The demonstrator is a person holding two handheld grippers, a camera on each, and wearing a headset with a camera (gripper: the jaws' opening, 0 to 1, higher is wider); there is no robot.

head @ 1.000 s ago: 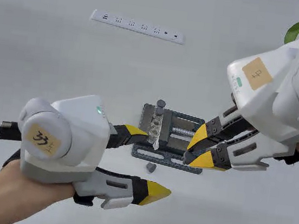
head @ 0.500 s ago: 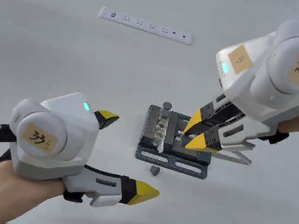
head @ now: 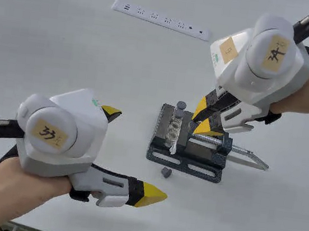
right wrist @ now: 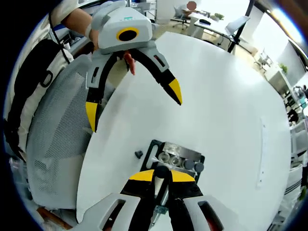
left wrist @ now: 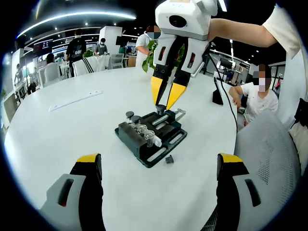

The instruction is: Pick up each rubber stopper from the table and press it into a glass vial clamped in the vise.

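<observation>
Head view: the white round worktop (head: 66,54) carries everything. The left hand-held gripper (head: 134,153) hovers at 8 o'clock of the work with its jaws spread wide and nothing between them. The right hand-held gripper (head: 201,118) comes in from 1 o'clock, its jaws drawn narrow; the right gripper view shows them pinching a dark grey rubber stopper (right wrist: 161,172) just above the dark grey metal vise (head: 195,154). The vise clamps a row of clear glass vials (head: 173,132). In the left gripper view two of them at the 10 o'clock end look capped, and the rest look open. A loose grey stopper (head: 166,173) lies on the worktop just at 6 o'clock of the vise.

The step in hand seems to be seating the held stopper. To do it well, centre it over an open vial mouth, keep it upright, and press straight down along the vial's axis. A skewed push could jam the stopper or stress the glass.
</observation>
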